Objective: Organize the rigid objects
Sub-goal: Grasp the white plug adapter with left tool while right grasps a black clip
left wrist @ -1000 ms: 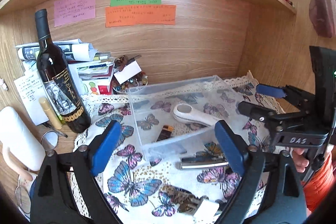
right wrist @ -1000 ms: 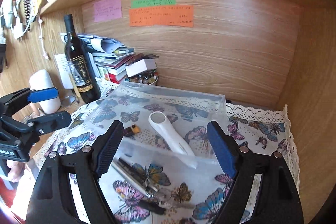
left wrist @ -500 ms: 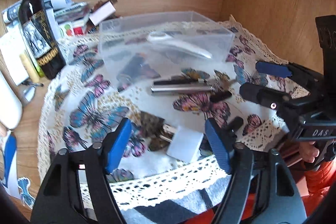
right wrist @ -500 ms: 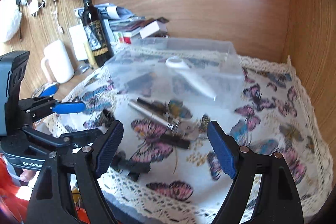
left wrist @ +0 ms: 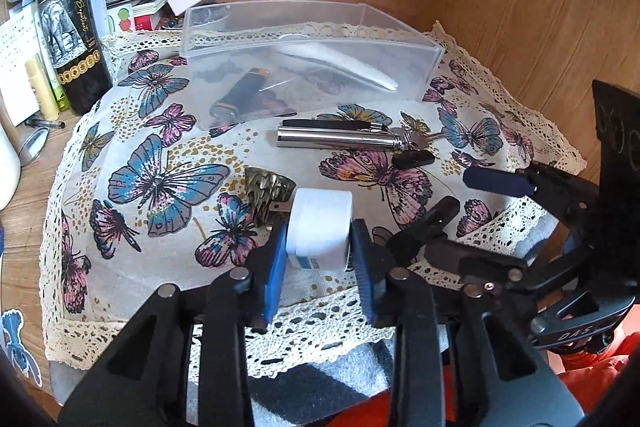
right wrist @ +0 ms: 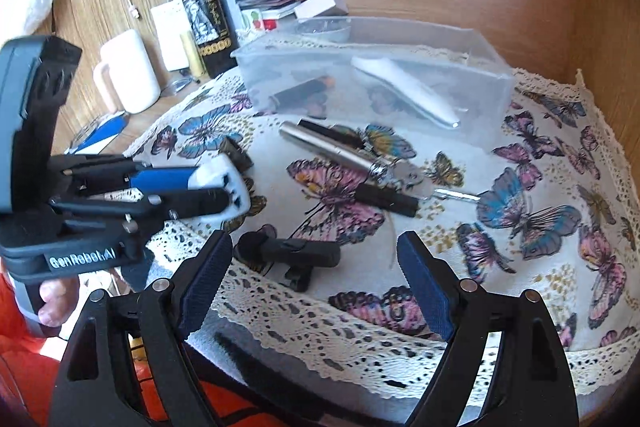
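My left gripper [left wrist: 318, 251] is shut on a white charger block [left wrist: 320, 225] near the front edge of the butterfly cloth; it also shows in the right wrist view [right wrist: 224, 183]. My right gripper [right wrist: 316, 283] is open, just above a black clip microphone [right wrist: 290, 253]. A clear plastic bin [left wrist: 312, 55] at the back holds a white thermometer-like device [left wrist: 340, 61] and a black-and-orange lighter [left wrist: 240, 93]. A silver pen case [left wrist: 340, 139], a black pen [left wrist: 332, 124] and keys [right wrist: 416, 179] lie in front of the bin.
A wine bottle [left wrist: 70, 23], stacked papers and a white mug [right wrist: 128, 71] stand at the left. A brass claw clip [left wrist: 268, 191] lies beside the charger. Wooden walls close the back and right.
Both grippers pulled back and tilted down toward the front of the cloth. My left gripper closed on the white charger block. The right gripper stayed open and now hovers over the clip microphone.
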A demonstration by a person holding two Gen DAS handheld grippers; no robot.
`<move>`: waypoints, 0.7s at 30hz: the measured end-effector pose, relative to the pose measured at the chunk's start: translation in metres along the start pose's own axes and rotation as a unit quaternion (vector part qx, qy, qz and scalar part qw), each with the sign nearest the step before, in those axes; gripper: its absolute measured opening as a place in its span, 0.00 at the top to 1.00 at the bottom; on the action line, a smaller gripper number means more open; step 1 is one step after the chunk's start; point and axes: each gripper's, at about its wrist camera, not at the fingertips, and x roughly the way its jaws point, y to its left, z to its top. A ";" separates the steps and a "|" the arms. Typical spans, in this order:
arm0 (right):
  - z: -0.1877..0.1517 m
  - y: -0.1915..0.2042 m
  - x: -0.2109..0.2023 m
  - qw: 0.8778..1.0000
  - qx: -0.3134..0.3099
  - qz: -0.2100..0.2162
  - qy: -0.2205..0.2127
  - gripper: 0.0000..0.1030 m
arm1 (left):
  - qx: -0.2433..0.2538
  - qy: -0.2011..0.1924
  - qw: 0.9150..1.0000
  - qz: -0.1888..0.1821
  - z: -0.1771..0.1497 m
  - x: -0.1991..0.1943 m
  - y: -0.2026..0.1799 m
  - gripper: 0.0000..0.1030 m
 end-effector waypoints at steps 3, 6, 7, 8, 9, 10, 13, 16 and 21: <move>-0.002 0.006 0.008 1.000 -0.003 0.009 0.010 0.20 | -0.012 -0.014 1.000 0.009 0.002 -0.010 0.008 0.73; -0.003 0.011 0.014 1.000 -0.008 0.013 0.013 0.21 | -0.020 -0.021 0.999 0.012 0.003 -0.018 0.015 0.73; -0.004 0.011 0.015 1.000 -0.008 0.012 0.013 0.21 | -0.022 -0.022 0.999 0.012 0.003 -0.019 0.016 0.73; -0.004 0.011 0.016 1.000 -0.009 0.012 0.015 0.23 | -0.022 -0.023 0.999 0.012 0.003 -0.020 0.017 0.73; -0.005 0.011 0.016 1.000 -0.008 0.010 0.014 0.32 | -0.022 -0.023 0.999 0.013 0.003 -0.021 0.018 0.73; -0.004 0.010 0.016 1.000 -0.007 0.007 0.015 0.41 | -0.021 -0.023 0.999 0.013 0.003 -0.021 0.017 0.73; -0.002 0.004 0.014 1.000 0.001 0.005 0.011 0.47 | -0.014 -0.027 0.999 0.013 0.003 -0.023 0.015 0.73; -0.001 0.000 0.011 1.000 0.008 0.007 0.006 0.47 | -0.009 -0.036 0.999 0.015 0.005 -0.027 0.010 0.73; 0.007 -0.004 0.003 1.000 0.009 -0.005 -0.012 0.48 | -0.004 -0.057 0.998 0.015 0.015 -0.034 0.006 0.73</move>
